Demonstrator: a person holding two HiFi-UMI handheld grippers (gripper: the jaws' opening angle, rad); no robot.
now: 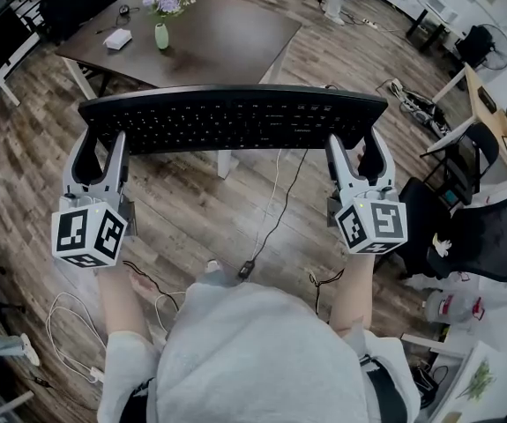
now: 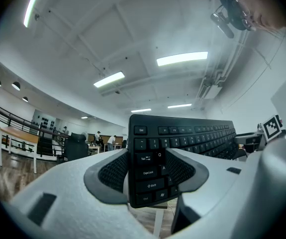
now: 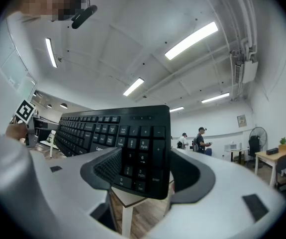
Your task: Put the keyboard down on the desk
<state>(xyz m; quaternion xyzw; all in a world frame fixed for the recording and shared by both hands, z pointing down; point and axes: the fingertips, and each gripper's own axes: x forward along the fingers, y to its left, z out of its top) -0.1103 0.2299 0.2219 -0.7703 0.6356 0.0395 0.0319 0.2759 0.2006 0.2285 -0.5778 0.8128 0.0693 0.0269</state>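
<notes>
The left gripper (image 1: 100,148) and right gripper (image 1: 356,144) clamp the keyboard (image 1: 235,117) by its ends, aloft and seemingly short of the desk (image 1: 227,38), so setting it down remains.

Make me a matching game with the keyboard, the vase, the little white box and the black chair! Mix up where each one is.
Things:
1. keyboard
2. vase
3. white box
4. office chair

Places:
A. on the brown table, left of the vase
B. on the floor at the right
C. up in the air, gripped by the left gripper and the right gripper
D. on the brown table, holding purple flowers

Pairs: 1-C, 2-D, 3-A, 4-B.
</notes>
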